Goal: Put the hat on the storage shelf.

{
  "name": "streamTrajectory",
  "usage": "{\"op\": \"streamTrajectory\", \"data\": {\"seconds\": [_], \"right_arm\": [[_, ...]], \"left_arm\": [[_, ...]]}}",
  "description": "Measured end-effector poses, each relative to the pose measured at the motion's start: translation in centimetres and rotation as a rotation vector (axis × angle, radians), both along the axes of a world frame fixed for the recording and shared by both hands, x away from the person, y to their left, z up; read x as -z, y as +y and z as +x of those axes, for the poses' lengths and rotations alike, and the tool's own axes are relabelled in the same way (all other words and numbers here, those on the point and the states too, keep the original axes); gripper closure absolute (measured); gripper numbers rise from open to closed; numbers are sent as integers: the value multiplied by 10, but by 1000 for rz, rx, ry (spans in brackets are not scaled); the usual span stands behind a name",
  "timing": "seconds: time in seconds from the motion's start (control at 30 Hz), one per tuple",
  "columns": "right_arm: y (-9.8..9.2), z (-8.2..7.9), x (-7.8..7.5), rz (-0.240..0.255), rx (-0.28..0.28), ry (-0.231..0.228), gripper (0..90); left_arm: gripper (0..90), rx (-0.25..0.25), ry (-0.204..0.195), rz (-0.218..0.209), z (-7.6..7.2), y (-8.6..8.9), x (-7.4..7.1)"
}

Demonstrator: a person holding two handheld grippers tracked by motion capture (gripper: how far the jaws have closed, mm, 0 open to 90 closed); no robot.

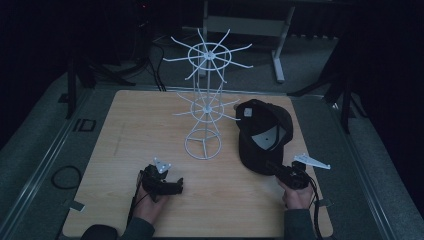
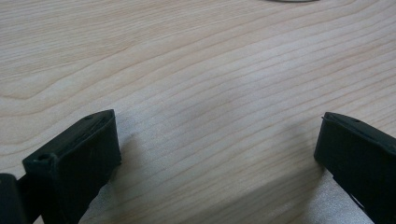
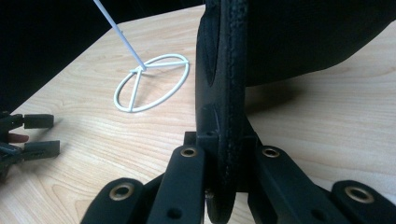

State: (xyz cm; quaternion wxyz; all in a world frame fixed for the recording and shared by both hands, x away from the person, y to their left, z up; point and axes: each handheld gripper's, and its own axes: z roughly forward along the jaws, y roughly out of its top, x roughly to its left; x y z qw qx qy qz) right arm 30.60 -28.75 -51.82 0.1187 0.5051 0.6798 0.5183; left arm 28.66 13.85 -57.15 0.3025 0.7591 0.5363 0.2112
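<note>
High view shows the right claw (image 1: 274, 167) clamped on a black cap's (image 1: 260, 132) brim, left claw (image 1: 176, 185) released; a thin grip could slip near the white wire rack (image 1: 206, 107).

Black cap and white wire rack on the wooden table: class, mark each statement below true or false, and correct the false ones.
1. The right gripper is shut on the black cap. True.
2. The left gripper holds the cap. False: its jaws stand open over bare table.
3. The white wire rack stands upright. True.
4. The cap hangs on the rack. False: it is beside the rack, at the table, its brim pinched by the right gripper.
</note>
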Motion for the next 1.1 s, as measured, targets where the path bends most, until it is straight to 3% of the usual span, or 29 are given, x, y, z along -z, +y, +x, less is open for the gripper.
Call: {"op": "streamTrajectory", "data": {"seconds": [0.4, 1.1], "right_arm": [[3, 0, -11, -37, 10, -30, 866], [2, 1, -34, -57, 17, -92, 865]], "left_arm": [[1, 3, 2, 2, 0, 0, 0], [1, 1, -2, 2, 0, 0, 0]]}}
